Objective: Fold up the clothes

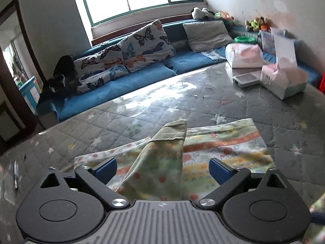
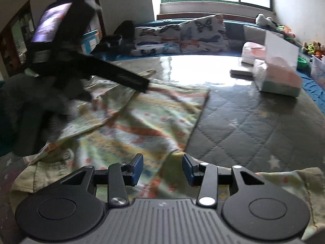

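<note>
Here soft floral garment [image 1: 160, 162] lies on quilted mat [image 1: 274, 109].

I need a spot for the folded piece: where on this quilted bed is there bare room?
Bare quilted bed lies between the floral garment and the blue cushion edge, and right of the garment's edge in the right wrist view. It is crowded far right around the pink boxes and the grey tray.

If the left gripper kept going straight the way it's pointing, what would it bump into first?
Most likely the raised fold of the floral garment standing up between the open left gripper fingers, though depth is hard to judge.
</note>
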Available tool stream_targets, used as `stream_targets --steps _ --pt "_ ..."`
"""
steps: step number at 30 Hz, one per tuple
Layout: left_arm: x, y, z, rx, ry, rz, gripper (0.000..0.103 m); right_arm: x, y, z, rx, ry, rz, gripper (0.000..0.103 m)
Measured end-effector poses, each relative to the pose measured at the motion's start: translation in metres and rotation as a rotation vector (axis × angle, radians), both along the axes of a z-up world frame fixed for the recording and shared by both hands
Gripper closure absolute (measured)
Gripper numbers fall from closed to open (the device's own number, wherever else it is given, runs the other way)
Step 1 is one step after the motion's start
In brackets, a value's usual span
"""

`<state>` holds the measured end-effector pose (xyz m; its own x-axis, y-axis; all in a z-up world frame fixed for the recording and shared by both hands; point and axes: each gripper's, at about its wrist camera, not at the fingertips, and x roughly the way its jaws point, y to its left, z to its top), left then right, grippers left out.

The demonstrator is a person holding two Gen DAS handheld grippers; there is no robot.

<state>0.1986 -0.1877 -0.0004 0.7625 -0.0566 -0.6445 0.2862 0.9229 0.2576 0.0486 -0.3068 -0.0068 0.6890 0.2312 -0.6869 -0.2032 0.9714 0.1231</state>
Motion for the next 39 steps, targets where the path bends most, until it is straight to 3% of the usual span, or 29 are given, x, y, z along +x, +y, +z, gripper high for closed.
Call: stream_targets --steps 4,6,8,11,16,23,30,35,39 --pt "0.011 -0.007 -0.012 0.048 0.008 0.026 0.027 0.000 0.005 -0.003 0.007 0.011 0.027 0.060" --pt "0.014 -0.002 -0.014 0.041 0.018 0.047 0.043 0.000 0.007 -0.004 0.007 0.011 0.035 0.060" --pt "0.018 0.007 -0.015 0.021 0.034 0.061 0.072 -0.001 0.009 -0.004 0.008 0.012 0.042 0.059" --pt "0.017 0.025 -0.008 -0.020 0.037 0.077 0.093 -0.001 0.012 -0.005 0.006 0.016 0.047 0.059" --pt "0.004 0.067 0.017 -0.099 -0.013 0.133 0.097 -0.005 0.020 -0.005 -0.009 0.015 0.065 0.058" --pt "-0.025 0.150 0.056 -0.195 -0.103 0.282 0.099 -0.010 0.034 -0.003 -0.034 0.006 0.094 0.058" --pt "-0.066 0.231 0.075 -0.237 -0.173 0.433 0.101 -0.014 0.049 0.002 -0.055 -0.009 0.127 0.055" --pt "-0.077 0.257 0.065 -0.249 -0.118 0.471 0.100 -0.014 0.061 0.004 -0.061 -0.017 0.154 0.053" --pt "-0.070 0.244 0.052 -0.278 -0.036 0.419 0.097 -0.010 0.068 0.006 -0.075 -0.022 0.171 0.049"
